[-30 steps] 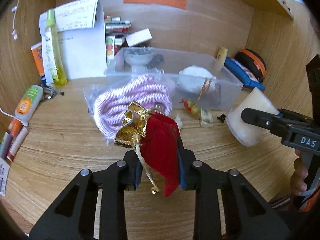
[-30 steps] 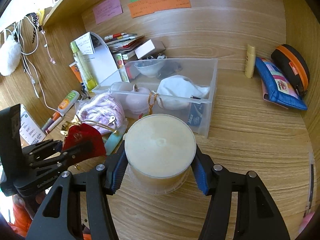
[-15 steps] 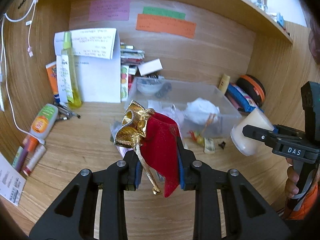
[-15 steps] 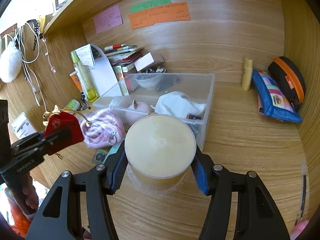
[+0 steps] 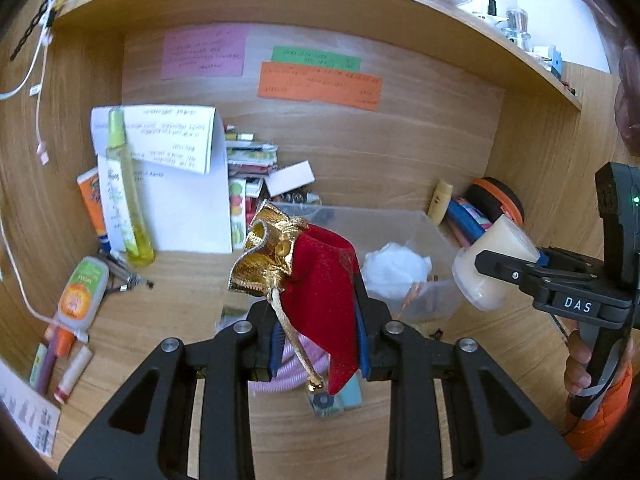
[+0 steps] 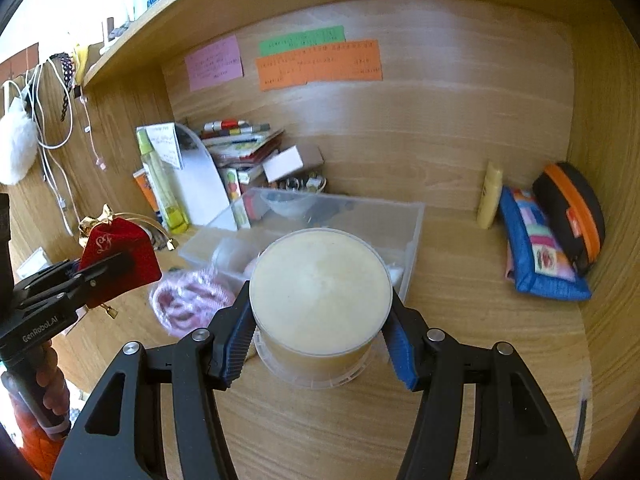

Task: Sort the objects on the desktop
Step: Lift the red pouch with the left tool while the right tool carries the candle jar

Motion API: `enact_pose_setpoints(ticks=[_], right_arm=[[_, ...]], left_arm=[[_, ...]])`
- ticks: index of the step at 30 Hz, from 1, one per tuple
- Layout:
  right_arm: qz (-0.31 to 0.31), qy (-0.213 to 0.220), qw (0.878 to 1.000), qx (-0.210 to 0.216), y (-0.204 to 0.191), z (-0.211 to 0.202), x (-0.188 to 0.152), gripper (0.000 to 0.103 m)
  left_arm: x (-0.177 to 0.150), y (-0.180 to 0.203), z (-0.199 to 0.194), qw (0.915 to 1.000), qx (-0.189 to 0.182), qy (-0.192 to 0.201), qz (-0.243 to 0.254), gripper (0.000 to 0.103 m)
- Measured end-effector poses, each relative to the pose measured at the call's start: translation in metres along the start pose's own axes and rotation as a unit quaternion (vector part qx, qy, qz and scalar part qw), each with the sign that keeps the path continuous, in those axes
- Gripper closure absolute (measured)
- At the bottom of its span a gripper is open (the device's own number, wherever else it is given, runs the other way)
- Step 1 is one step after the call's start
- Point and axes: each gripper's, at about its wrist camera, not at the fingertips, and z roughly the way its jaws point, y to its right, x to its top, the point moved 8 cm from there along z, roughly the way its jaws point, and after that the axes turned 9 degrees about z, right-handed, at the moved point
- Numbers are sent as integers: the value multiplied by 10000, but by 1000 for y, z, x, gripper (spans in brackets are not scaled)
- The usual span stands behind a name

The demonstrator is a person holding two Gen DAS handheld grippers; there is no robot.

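My left gripper (image 5: 318, 344) clamps the red velvet pouch (image 5: 324, 292), my right gripper (image 6: 320, 344) the cream jar (image 6: 320, 300); neither sits in the clear bin (image 6: 414, 232) yet

Red pouch (image 5: 324, 280), cream tub (image 6: 320, 292), both aloft

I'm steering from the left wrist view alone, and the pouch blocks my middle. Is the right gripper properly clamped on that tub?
Observer: Yes. The right gripper has a pad pressed on each side of the tub.
Operator: What sits in the bin behind my pouch?
Observer: A bowl lies at the far end of the bin.
Operator: Any marking on the pouch?
Observer: Yes, the pouch has gold embroidered letters on the side facing the right camera.
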Motion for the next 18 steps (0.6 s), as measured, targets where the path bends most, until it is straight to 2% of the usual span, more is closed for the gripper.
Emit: enact_pose_setpoints(ticks=[2, 6, 9, 11, 14, 18], right_arm=[[-22, 30, 10000, 24, -1, 1, 6, 48], [-114, 262, 9995, 147, -7, -7, 24, 57], [-361, 330, 9988, -80, -8, -2, 33, 57], [-395, 214, 9988, -195, -5, 8, 29, 57], [-242, -179, 9995, 32, 2, 20, 7, 57], [8, -723, 9973, 151, 13, 32, -38, 47]], left_arm=[[8, 0, 3, 10000, -67, 20, -9, 75], [19, -2, 7, 10000, -71, 45, -15, 75], [22, -5, 13, 10000, -43, 33, -13, 75], [20, -6, 18, 10000, -40, -26, -57, 75], [7, -6, 24, 9998, -58, -171, -125, 75], [-9, -4, 31, 9991, -127, -345, -228, 75]])
